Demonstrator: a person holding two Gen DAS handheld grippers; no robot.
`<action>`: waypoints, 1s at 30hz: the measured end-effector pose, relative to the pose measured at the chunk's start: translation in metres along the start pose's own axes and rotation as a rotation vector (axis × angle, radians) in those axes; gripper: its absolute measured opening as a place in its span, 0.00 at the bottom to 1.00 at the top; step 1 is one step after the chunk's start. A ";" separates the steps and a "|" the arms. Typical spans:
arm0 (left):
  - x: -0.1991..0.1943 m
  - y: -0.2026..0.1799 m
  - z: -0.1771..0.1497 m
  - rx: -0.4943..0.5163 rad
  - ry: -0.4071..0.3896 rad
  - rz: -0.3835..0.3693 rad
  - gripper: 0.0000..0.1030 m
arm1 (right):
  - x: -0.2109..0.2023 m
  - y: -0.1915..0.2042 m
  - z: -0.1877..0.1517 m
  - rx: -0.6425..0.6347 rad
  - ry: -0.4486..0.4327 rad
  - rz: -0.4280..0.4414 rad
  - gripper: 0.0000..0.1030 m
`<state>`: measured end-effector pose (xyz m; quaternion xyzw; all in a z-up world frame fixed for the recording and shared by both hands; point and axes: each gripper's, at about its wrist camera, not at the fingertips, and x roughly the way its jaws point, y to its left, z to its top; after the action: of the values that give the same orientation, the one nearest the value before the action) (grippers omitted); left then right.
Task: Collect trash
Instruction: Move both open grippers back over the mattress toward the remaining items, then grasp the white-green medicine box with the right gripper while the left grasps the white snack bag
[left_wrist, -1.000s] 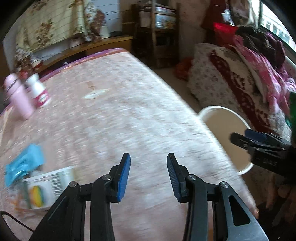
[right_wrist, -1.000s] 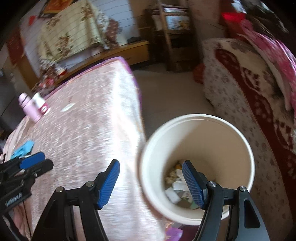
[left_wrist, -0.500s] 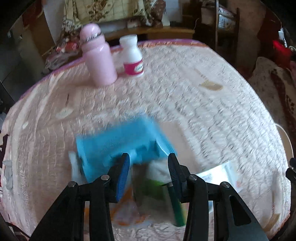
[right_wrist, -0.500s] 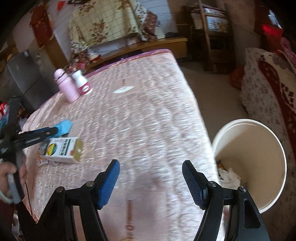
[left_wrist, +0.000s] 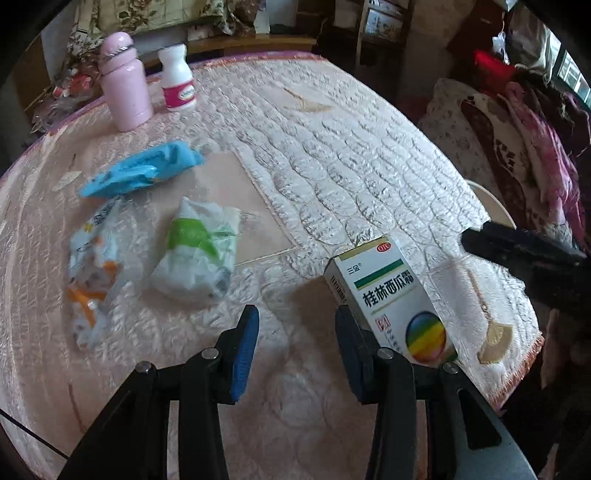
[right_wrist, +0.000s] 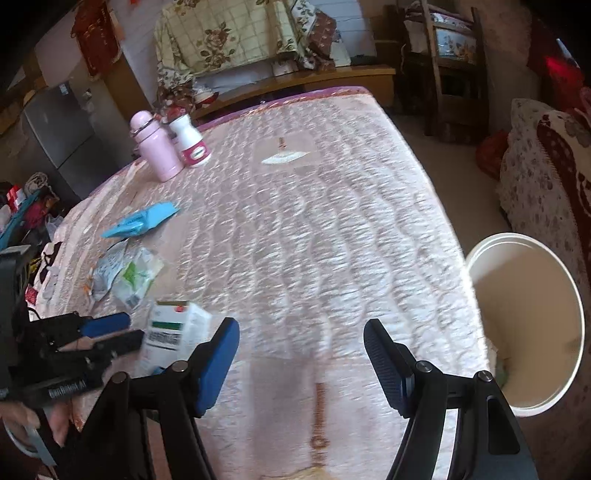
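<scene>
On the pink quilted table (left_wrist: 351, 155) lie a white medicine box (left_wrist: 391, 295), a crumpled white-and-green wrapper (left_wrist: 195, 254), a clear orange-printed wrapper (left_wrist: 92, 269) and a blue packet (left_wrist: 144, 173). My left gripper (left_wrist: 295, 332) is open and empty, low over the table, with the box just right of its right finger. My right gripper (right_wrist: 301, 354) is open and empty above the table's near edge. It sees the left gripper (right_wrist: 107, 332), the box (right_wrist: 173, 332), both wrappers (right_wrist: 136, 277) and the blue packet (right_wrist: 142, 219). The white trash bucket (right_wrist: 524, 325) stands on the floor to the right.
A pink bottle (left_wrist: 125, 81) and a white pill bottle (left_wrist: 179, 83) stand at the table's far side. A sofa with a floral cover (right_wrist: 546, 177) is right of the bucket. A wooden shelf (right_wrist: 443, 66) stands behind the table.
Both grippers swung left from the bucket to the table. The left gripper then moved back and right, from over the blue packet to beside the medicine box. Both stayed open.
</scene>
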<state>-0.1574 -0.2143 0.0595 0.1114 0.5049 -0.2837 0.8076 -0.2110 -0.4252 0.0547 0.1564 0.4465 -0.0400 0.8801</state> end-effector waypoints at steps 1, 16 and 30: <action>-0.007 0.004 -0.002 -0.007 -0.013 0.002 0.42 | -0.001 0.003 -0.001 -0.004 0.002 0.005 0.71; -0.052 0.145 -0.024 -0.294 -0.125 0.133 0.61 | 0.034 0.097 -0.024 -0.115 0.073 0.089 0.76; -0.005 0.154 0.030 -0.427 -0.120 0.071 0.78 | 0.049 0.105 -0.028 -0.138 0.097 0.053 0.76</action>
<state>-0.0486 -0.1007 0.0615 -0.0613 0.5003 -0.1480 0.8509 -0.1813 -0.3140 0.0255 0.1088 0.4860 0.0217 0.8669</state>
